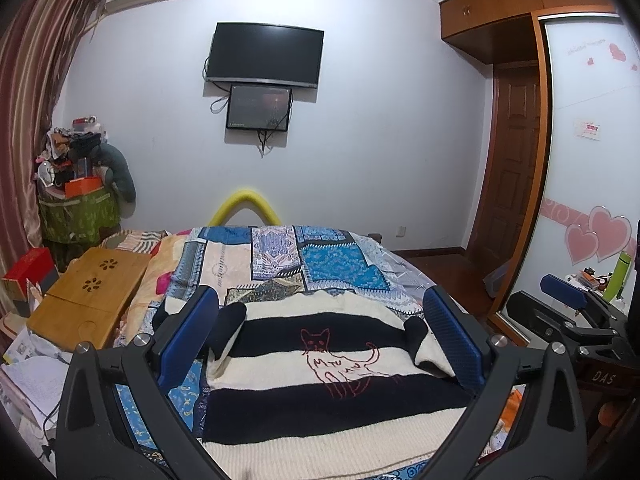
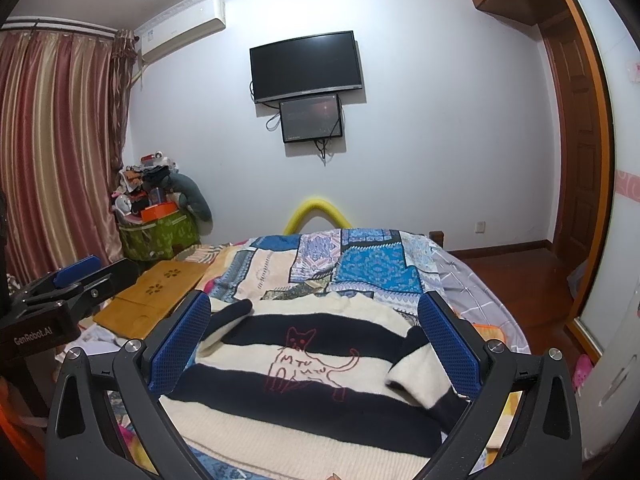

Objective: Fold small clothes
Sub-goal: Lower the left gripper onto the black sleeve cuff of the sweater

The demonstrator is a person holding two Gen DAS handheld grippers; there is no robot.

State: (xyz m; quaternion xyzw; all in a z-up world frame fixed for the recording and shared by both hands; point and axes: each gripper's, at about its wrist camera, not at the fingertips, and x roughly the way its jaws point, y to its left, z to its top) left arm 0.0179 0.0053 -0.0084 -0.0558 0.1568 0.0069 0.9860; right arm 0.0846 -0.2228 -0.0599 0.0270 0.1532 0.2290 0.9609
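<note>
Striped sweater (image 1: 320, 364) laid flat on bed (image 1: 280, 264), straight ahead, below both tools (sleeves already tucked inward); left tool (image 1: 320, 344) and right tool (image 2: 316, 344) held wide, empty.

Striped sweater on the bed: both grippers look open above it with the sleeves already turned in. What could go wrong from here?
1. The right sleeve lies loosely bunched on the striped sweater; lifting an edge may spill it out again.
2. The patchwork bedspread lies directly beneath, so the left gripper or right gripper might pinch it too.
</note>
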